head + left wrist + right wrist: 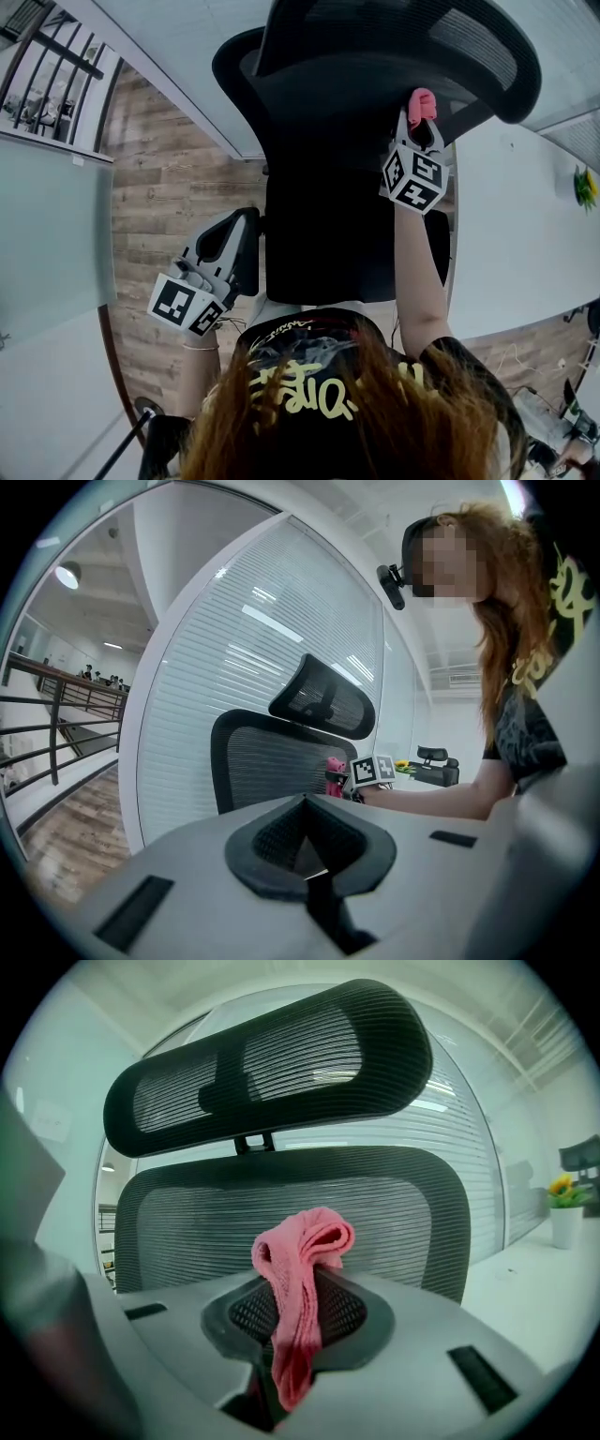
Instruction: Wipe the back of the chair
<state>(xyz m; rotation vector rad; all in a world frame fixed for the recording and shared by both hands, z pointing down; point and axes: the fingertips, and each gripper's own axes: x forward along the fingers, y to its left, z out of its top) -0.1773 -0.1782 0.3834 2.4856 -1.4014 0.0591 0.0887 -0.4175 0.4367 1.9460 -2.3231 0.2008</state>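
From the head view, the seat and base of the chair (328, 187) are hidden under its back and the person's hair (375, 412). Only a tip of the pink cloth (422, 101) shows above the right gripper (419, 120), and contact between cloth and mesh cannot be confirmed. The chair back is black ribbed mesh in a curved frame, with a separate mesh headrest (272, 1049), and stands directly ahead of the right gripper. That gripper is clamped on the bunched, knitted cloth. The left gripper (305, 841) is closed and empty, low beside the chair.

Headrest (497, 75) top beyond head view
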